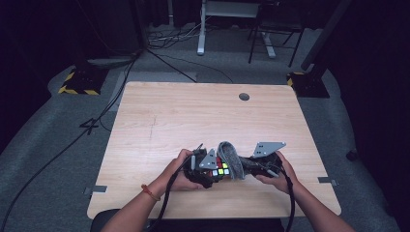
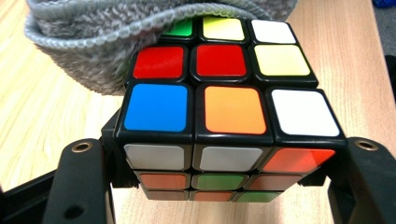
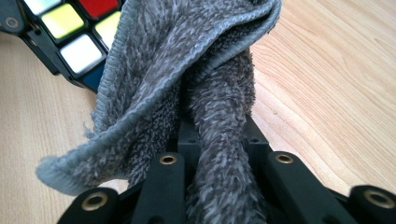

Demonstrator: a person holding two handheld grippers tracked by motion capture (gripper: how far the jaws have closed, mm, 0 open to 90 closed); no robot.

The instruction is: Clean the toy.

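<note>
While the cloth drapes the cube: a wipe looks underway, low over the worktop (image 1: 159, 116).
Left tool (image 2: 224, 186): clamped on the puzzle cube (image 2: 224, 112).
Right tool (image 3: 219, 182): pinching the grey cloth (image 3: 187, 84), bunched.
Risk: hard rubbing could twist a layer or pop the cube loose.
Risk two: cloth could slip free.
</note>
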